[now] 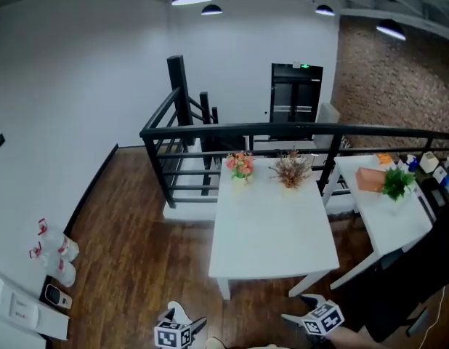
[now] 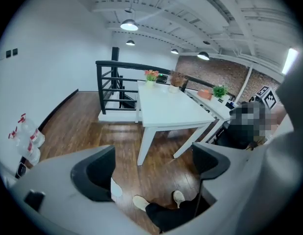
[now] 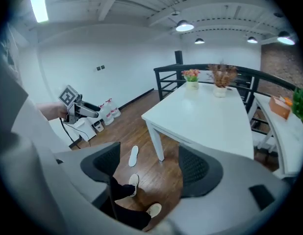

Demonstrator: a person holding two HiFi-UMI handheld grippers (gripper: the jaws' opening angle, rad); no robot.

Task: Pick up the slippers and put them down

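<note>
Left fingers [image 2: 97,173]: released and spread wide, with only floor showing in the gap.
Right fingers [image 3: 195,168]: also released and wide apart, with nothing between them.
Left gripper [image 2: 151,165]: sat at the bottom edge of the head view, left of centre, and was held well above the floor.
Right gripper [image 3: 150,164]: sat at the bottom edge of the head view, right of centre, at much the same height.
White slipper [image 3: 134,155]: lay flat on the wooden floor [image 3: 141,126], at lower centre-left of the right gripper view and near the desk leg. In the left gripper view it was partly hidden behind the frame-left finger.
Second slipper: none could be made out apart from that one.
Person's feet [image 3: 154,209]: were in pale footwear at the bottom of both gripper views, near the slipper but apart from it.
White desk [image 1: 272,227]: stood at the centre of the head view with two small flower pots at its far edge and no slipper on it.
Step in hand: this looked like the very start, with the slipper untouched and neither gripper yet lowered to it.
Next move: it called for bringing a gripper down to the floor, probably the left, which seemed nearer. The open fingers would need to straddle the slipper's thin edge and then close firmly enough to lift it.
</note>
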